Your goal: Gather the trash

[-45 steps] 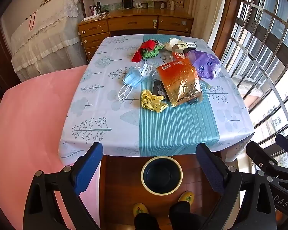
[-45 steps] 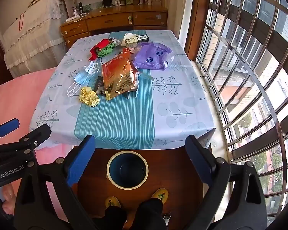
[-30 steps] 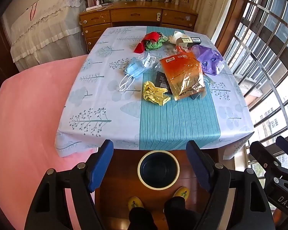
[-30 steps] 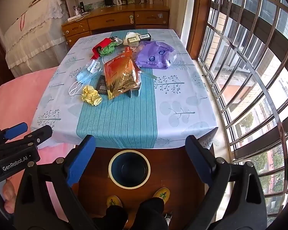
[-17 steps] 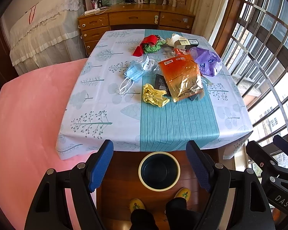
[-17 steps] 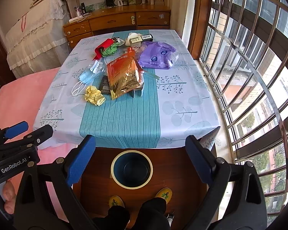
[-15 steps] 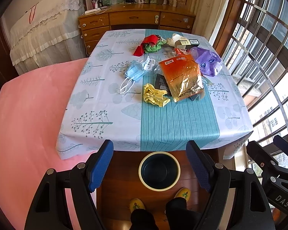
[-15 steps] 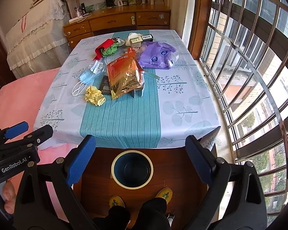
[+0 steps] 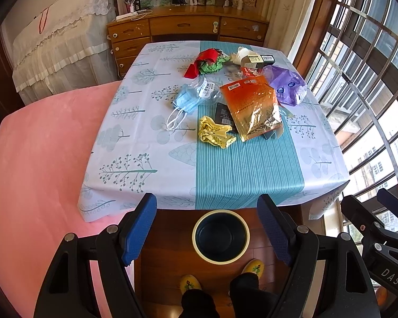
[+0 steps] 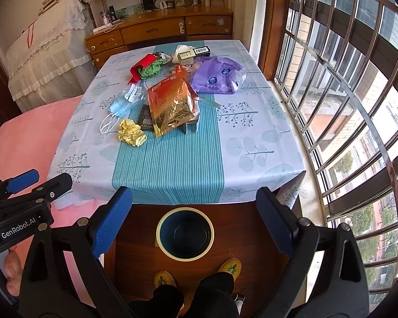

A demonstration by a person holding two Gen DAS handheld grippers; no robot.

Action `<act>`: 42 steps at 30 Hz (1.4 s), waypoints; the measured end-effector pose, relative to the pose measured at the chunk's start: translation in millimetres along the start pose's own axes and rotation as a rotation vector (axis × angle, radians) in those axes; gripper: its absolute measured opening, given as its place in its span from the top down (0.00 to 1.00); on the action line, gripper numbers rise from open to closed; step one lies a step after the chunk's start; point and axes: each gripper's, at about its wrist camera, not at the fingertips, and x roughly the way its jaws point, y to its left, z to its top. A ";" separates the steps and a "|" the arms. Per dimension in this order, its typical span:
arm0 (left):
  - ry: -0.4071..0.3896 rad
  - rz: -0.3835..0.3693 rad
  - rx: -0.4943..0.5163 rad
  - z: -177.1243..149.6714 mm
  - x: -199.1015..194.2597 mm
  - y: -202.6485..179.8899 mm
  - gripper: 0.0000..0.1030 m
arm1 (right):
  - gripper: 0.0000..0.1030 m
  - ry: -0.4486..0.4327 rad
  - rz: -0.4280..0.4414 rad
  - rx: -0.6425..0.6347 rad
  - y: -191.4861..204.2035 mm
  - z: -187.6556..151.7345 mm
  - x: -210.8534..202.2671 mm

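So I'm standing at the near end of the table [image 9: 146, 143] with a gripper in each hand, both tilted down over the edge. My left gripper [image 9: 207, 225] has its jaws spread wide with nothing between them, and my right gripper [image 10: 193, 220] is the same, wide apart and empty. Neither one touches anything.

All the trash sits in a loose heap on the far half of the tablecloth. Closest to me is a crumpled yellow wrapper [image 9: 216, 135], right on the edge of the teal stripe. Just beside it, slightly further back, a black packet [image 9: 224, 114] lies half tucked under a big orange bag [image 9: 252, 108]. To the left of those there's a blue mask [image 9: 185, 100] with its white loops hanging toward me, and a clear wrapper [image 9: 207, 91] with a label resting on top of it. On the window side is a purple bag [image 9: 285, 84], touching the orange one. At the far end I can see a red and green wad [image 9: 207, 62], plus a small box [image 9: 257, 58] with a barcode next to some white crumpled stuff.

On the floor, the bin [image 9: 221, 235] stands upright just past the table edge, right in front of my slippers [image 10: 229, 266]. It looks empty from above.
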 end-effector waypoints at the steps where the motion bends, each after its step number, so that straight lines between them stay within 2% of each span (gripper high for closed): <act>1: -0.001 0.001 -0.001 -0.3 0.4 -0.4 0.22 | 0.09 -0.001 -0.001 0.001 1.0 -0.4 -0.2; 12: 0.005 -0.017 0.021 4.5 0.6 8.2 0.22 | 0.09 0.000 -0.012 0.036 2.4 -2.4 -3.3; 26: 0.016 -0.034 0.064 13.2 13.6 35.9 0.22 | 0.09 0.008 -0.024 0.096 26.7 -6.3 6.2; 33: 0.021 -0.066 0.071 19.8 21.6 45.6 0.22 | 0.09 0.014 -0.043 0.113 34.2 -5.9 12.3; 42: 0.033 -0.091 0.064 40.4 39.8 35.9 0.22 | 0.09 0.039 -0.037 0.134 18.4 15.2 36.5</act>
